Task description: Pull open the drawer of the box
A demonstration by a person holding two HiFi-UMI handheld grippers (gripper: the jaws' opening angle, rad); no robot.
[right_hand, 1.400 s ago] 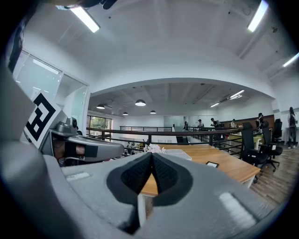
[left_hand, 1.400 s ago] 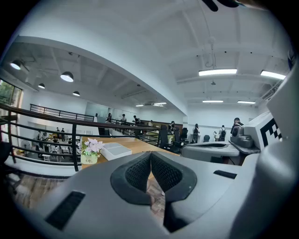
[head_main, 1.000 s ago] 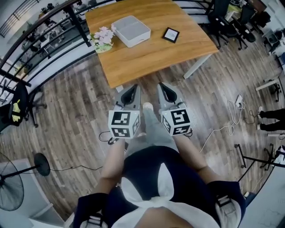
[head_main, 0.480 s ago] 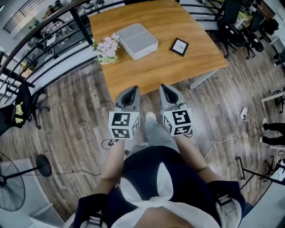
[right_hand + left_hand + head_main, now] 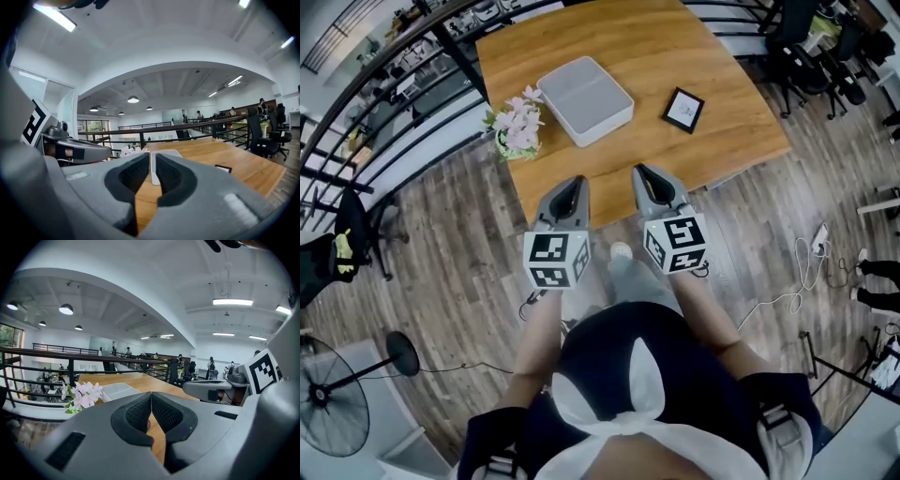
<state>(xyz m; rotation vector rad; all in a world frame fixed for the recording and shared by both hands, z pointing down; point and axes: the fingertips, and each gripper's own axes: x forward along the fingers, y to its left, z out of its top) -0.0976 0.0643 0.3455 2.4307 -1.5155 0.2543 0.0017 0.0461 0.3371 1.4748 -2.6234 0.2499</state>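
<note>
Approaching: the step in hand is the reach, and nothing is touched yet.

Head view. The flat white rectangular box lies toward the far side of the wooden surface, well apart from both grippers. My left gripper and right gripper hover side by side over the near edge. Count: one box, one bunch of pink flowers just beside its left end, one small black-framed square to its right, two grippers.

Left gripper view. My jaws are together, pads meeting, with nothing between them. The flowers sit left of centre, the box beyond them.

Right gripper view. My jaws are together bar a thin slit and hold nothing. The box shows straight ahead.

Drawer front and pull: not made out in any view.

Judgement: next I must part one pair of jaws, travel forward, find the pull and clamp it. The box looks light, so the other gripper may need to steady it.
</note>
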